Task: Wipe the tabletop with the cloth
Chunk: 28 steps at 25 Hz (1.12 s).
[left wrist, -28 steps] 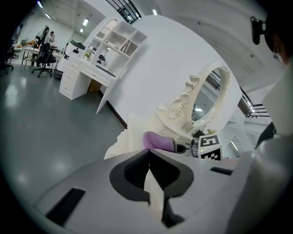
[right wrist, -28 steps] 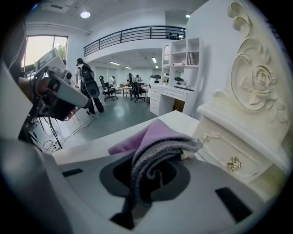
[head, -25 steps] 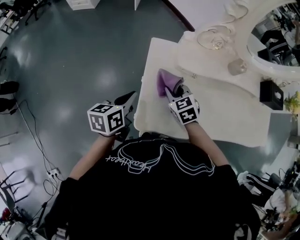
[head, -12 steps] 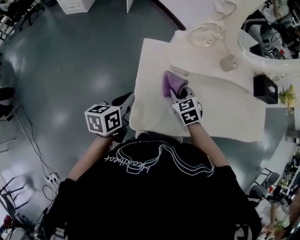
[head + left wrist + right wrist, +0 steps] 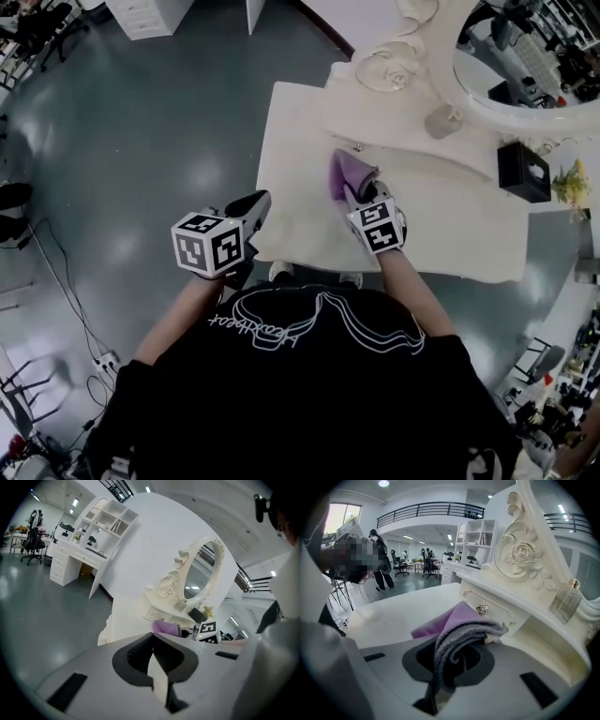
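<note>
Gripping a bunched fold of the purple cloth (image 5: 457, 620), the right gripper (image 5: 362, 193) has its jaws closed on the fabric. The cloth shows a smooth lilac face and a grey ribbed knit underside that curls down between the jaws. Its free end lies on the white worktop (image 5: 291, 169), toward the rear, just in front of a drawer front with a small rose-shaped metal knob (image 5: 482, 609).

The only lettering in view is white looping script on the person's black shirt (image 5: 309, 323). It runs upside down in the head view and cannot be read with certainty. The marker cube (image 5: 380, 225) on the right gripper carries black-and-white square patterns and no words.

From the cloth, bare matte worktop runs to 9 o'clock as far as the left edge, and to 3 o'clock toward a black box (image 5: 523, 172). At 1 o'clock a glass bottle (image 5: 441, 120) stands on the raised shelf below the oval mirror (image 5: 199, 581), whose cream frame is carved with scrolls and a rose.

The left gripper (image 5: 251, 204) is held off the worktop's left edge, above the glossy grey floor (image 5: 141, 141). Its jaws are closed together on nothing, with their ribbed dark pads meeting.
</note>
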### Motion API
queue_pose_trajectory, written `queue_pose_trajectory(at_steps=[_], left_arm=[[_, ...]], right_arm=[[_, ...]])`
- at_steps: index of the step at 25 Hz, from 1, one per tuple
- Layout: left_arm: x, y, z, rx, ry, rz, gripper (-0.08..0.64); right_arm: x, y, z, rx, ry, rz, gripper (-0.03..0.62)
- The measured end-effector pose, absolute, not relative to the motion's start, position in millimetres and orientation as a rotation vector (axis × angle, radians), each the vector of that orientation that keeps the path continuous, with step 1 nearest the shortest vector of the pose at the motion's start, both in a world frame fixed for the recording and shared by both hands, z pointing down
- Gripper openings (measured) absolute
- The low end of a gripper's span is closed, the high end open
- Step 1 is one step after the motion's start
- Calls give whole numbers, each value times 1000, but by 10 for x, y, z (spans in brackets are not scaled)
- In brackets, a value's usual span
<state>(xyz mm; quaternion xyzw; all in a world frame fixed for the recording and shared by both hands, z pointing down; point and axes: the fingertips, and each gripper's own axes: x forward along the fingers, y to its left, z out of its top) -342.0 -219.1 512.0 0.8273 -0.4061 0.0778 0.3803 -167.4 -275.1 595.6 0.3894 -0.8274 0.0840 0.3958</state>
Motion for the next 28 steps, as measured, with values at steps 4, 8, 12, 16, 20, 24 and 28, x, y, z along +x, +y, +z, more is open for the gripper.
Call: queue_pose_trajectory(at_steps=[4, 8, 12, 16, 20, 24, 28], left_arm=[[-3395, -2185, 5099, 2101, -1062, 190, 3], [-3322, -2169, 5167, 2074, -1070, 196, 3], [-3200, -2159, 5179, 2060, -1075, 189, 3], [-3041, -2138, 5175, 2056, -1068, 191, 3], [-2912, -2135, 5120, 2063, -1076, 196, 3], [-2795, -2143, 5075, 2058, -1098, 196, 3], [-2636, -2123, 5065, 2048, -1102, 205, 3]], right_arm=[[-1577, -2732, 5942, 981, -2100, 212, 52], [-1461, -2722, 5953, 976, -2097, 215, 52], [-1337, -2724, 5956, 965, -2091, 227, 52], [-1196, -2740, 5966, 955, -2085, 225, 52], [-1070, -2730, 5961, 959, -2088, 232, 52], [-942, -2757, 5954, 961, -2099, 217, 52], [-753, -2768, 5972, 969, -2092, 218, 52]])
